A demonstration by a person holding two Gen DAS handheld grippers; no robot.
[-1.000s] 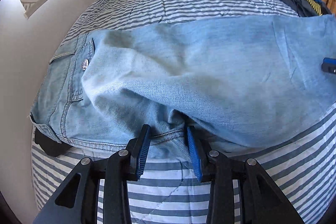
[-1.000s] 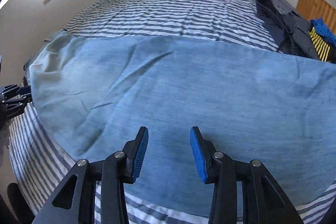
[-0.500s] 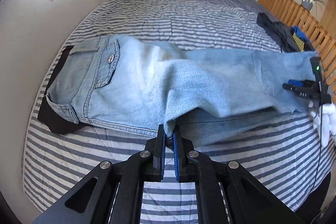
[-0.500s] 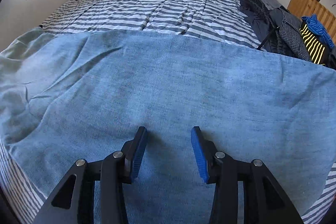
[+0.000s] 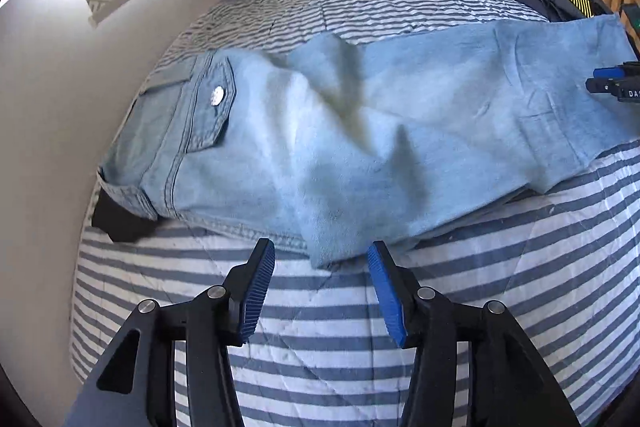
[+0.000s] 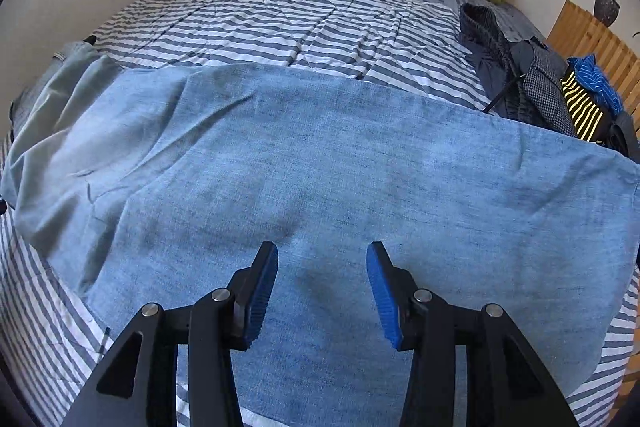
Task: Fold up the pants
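Lying across the striped bedcover (image 5: 320,367), the pale blue jeans (image 5: 360,131) run from the waistband at nine o'clock to the leg ends at three o'clock. The left gripper (image 5: 321,259) is opening, its blue pads clear of a fold of denim that sits just between the tips. The right gripper (image 6: 322,259) hovers over the legs (image 6: 360,167), released, gripping nothing. A clothes pile (image 6: 552,95) lies at two o'clock.
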